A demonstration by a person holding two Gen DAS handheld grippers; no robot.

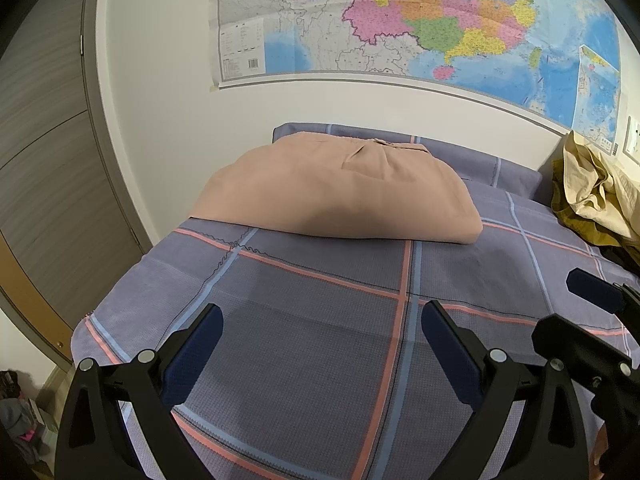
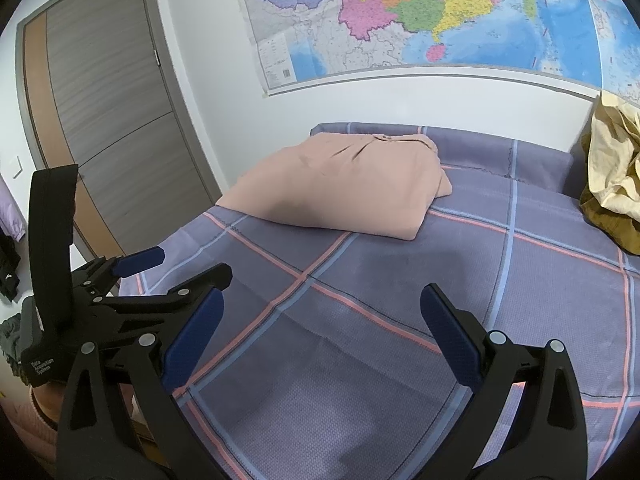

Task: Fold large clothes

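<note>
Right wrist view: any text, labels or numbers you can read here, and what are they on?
"Data Acquisition System": white print on the black body of the left gripper, seen from the right wrist.
Wall map: place names, the legend box and a barcode, all too small to read.
Folded pink garment, plaid bedsheet: no text.

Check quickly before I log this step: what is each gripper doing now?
Left gripper: open, holding nothing.
Right gripper: open, holding nothing.
</note>
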